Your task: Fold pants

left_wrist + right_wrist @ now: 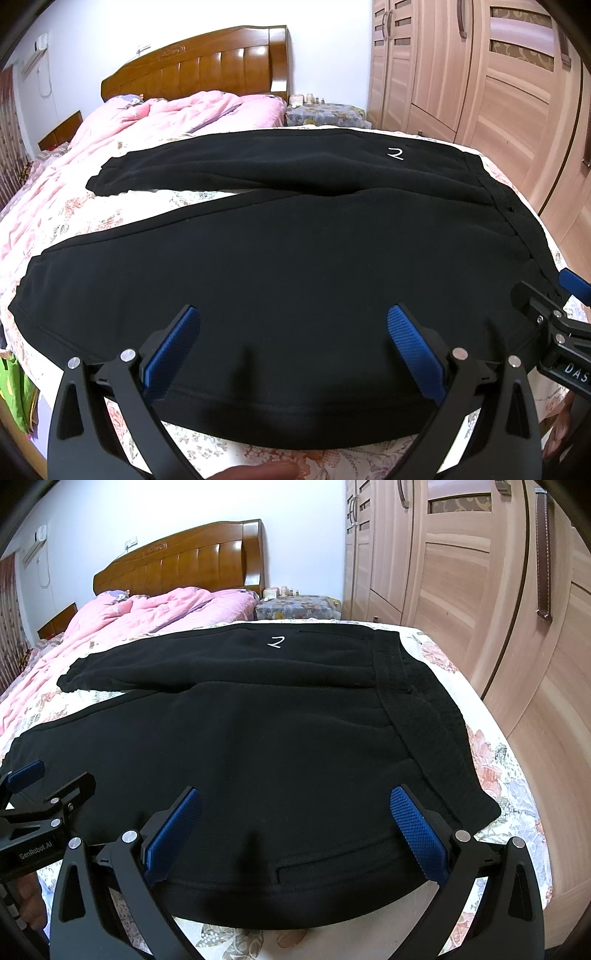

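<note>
Black fleece pants (280, 266) lie flat on the bed, legs spread apart toward the left, waistband at the right (417, 709). A small white logo (276, 641) marks the far leg. My left gripper (293, 332) is open, hovering over the near leg's front edge, holding nothing. My right gripper (295, 812) is open over the near hip area beside a pocket slit (332, 864), holding nothing. Each gripper shows at the edge of the other's view: the right gripper (554, 306) and the left gripper (40, 794).
The floral bedsheet (509, 775) shows around the pants. A pink quilt (155, 122) is heaped at the far left before a wooden headboard (207, 62). A nightstand with small items (295, 605) stands behind. Wooden wardrobe doors (480, 590) run close along the bed's right side.
</note>
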A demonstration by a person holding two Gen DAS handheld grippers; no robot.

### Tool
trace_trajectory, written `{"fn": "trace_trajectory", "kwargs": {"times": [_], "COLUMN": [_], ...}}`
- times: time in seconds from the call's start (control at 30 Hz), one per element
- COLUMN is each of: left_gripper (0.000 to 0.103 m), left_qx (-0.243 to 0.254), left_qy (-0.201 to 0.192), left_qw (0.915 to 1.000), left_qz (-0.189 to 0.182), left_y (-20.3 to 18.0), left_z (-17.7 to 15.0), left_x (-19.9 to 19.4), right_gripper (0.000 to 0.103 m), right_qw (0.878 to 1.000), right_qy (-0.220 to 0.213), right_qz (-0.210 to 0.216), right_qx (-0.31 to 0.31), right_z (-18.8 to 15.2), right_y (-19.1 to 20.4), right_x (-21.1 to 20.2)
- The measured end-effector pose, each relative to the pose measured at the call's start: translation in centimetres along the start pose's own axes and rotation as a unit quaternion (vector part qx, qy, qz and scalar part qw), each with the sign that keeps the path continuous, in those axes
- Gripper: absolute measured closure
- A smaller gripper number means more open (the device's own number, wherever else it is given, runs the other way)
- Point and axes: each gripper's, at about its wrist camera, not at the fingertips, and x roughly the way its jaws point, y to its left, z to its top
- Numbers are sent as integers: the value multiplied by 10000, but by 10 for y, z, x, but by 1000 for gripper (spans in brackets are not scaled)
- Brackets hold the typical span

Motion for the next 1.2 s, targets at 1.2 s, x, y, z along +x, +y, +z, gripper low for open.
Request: {"fn": "trace_trajectory", "kwargs": {"times": [1.2], "left_gripper": [2], "left_qx": [158], "left_qy": [-75], "left_qw": [9943], "left_qz": [-1056], "left_y": [45], "left_z": [201], "left_x": [98], "right_gripper": [4], "right_qw": [9774], "right_qy": [551], "right_qz": [1353], "right_qx": [-1525], "right_z": [218], "right_y": [-51], "right_x": [207]}}
